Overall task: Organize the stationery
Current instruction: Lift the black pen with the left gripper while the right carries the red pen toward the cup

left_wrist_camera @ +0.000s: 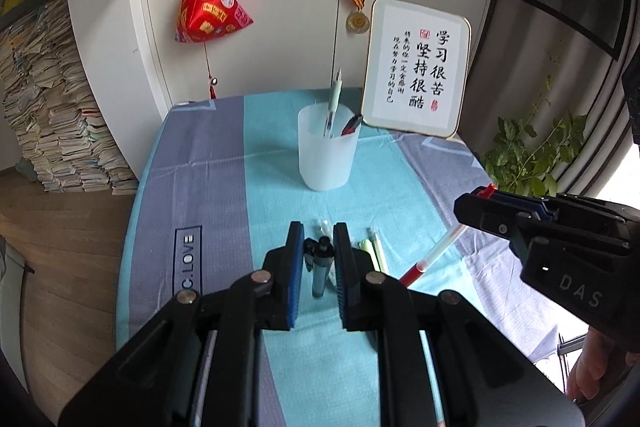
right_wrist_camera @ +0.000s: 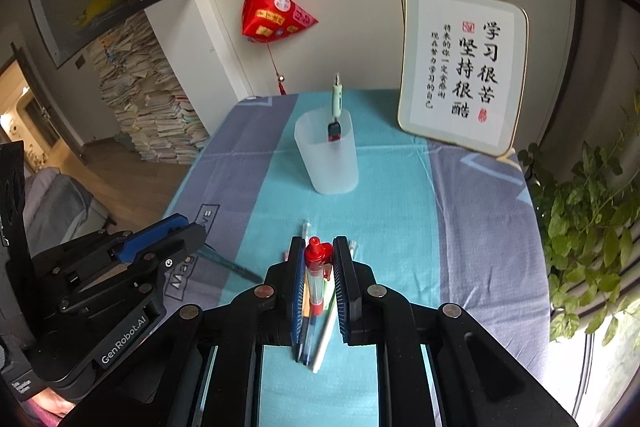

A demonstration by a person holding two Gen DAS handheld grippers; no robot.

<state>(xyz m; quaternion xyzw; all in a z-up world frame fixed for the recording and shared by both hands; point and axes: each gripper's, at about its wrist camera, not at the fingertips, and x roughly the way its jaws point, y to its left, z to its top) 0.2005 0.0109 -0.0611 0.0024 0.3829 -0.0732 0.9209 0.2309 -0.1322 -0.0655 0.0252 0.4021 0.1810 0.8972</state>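
left gripper point(left_wrist_camera: 316, 239) holds a dark pen point(left_wrist_camera: 321, 267); right gripper point(right_wrist_camera: 317, 247) holds a red pen point(right_wrist_camera: 315, 283), above the table point(left_wrist_camera: 224, 155) near the cup point(left_wrist_camera: 326, 155).

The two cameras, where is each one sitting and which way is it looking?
Left wrist view: sits on the left gripper, looks forward and down over the striped tablecloth to the cup; its own fingers clamp a dark pen, and the right gripper shows at the right edge.
Right wrist view: sits on the right gripper, facing the same way; its fingers hold a red pen, with the left gripper at the left edge.
Both share the cup, the framed calligraphy and the red hanging ornament.
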